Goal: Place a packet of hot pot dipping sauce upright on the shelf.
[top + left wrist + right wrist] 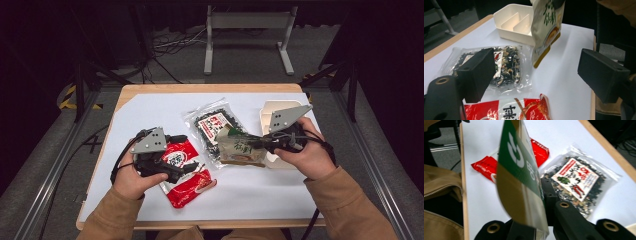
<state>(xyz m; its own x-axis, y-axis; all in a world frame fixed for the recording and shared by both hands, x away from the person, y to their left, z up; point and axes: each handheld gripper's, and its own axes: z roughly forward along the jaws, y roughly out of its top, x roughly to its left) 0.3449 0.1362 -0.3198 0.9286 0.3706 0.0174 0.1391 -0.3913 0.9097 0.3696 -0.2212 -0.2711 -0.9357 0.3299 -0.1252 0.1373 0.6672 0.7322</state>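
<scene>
1. Green-and-tan snack pouch (pixel 239 146): a flat, glossy packet with a green upper band bearing white characters, a tan lower body and a printed picture near its bottom edge. In the left gripper view the pouch (pixel 547 27) hangs clear of the white sheet, its lower corner in the air just in front of the tray.
2. Right gripper (pixel 260 142): jaws closed together on the edge of the pouch (the right gripper view shows the pouch (pixel 520 177) rising between the two black jaws, blurred).
3. Left gripper (pixel 187 167): jaws stand apart with nothing between them; it sits over the red packet (pixel 187 175). In its own view the two black pads (pixel 477 75) frame bare sheet and the top of the red packet (pixel 509 110).
4. Clear bag of dark dried pieces (pixel 215 131), with a red-and-white label, lies flat on the sheet between the red packet and the tray (touching neither gripper).
5. Cream divided tray (pixel 267 107) stands at the table's right rear; the left gripper view shows its partitions (pixel 515 21).
6. White sheet (pixel 150 112) covers the wooden table (pixel 200 88).
</scene>
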